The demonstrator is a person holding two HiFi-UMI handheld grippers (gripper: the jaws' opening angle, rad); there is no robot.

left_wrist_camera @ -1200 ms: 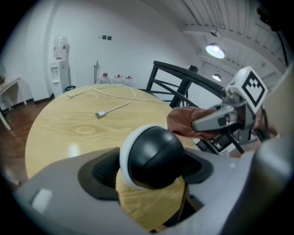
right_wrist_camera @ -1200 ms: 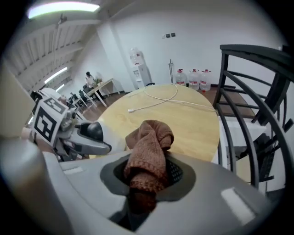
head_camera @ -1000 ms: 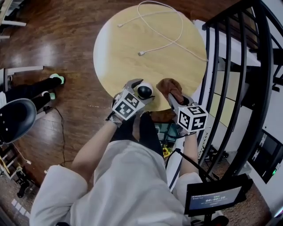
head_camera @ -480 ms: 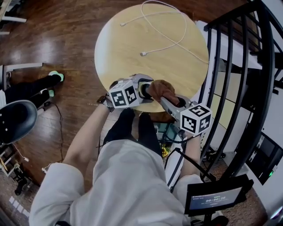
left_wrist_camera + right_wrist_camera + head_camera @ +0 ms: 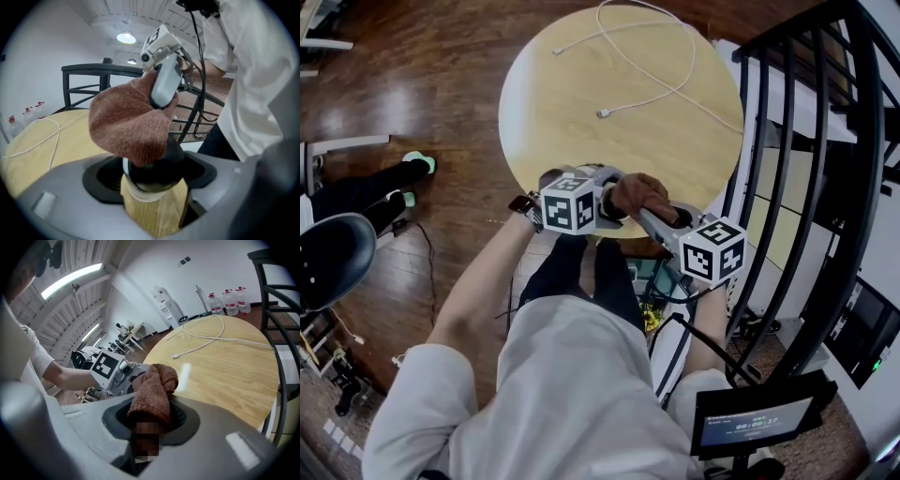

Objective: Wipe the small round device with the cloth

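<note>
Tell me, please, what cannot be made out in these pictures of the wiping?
- Small round device, left gripper view: the cloth lies over its top, so the face being wiped is hidden.
- Right gripper, right gripper view: a blurred patch covers the spot where its jaws pinch the cloth.
- White cable, head view: it runs off the right rim of the table, and where it leads is not shown.

An open lab or office workroom: white walls, a long ceiling strip light (image 5: pixel 75 280), big water bottles (image 5: pixel 225 300) lined along the wall by a water dispenser (image 5: pixel 161 298), and cluttered desks (image 5: pixel 129 333) farther back. Nearer are a dark plank floor (image 5: pixel 422 84), a round wooden table (image 5: pixel 572 103), a black metal railing (image 5: pixel 825 141), a black chair (image 5: pixel 333 253) and a timer screen (image 5: pixel 755 422)
</note>
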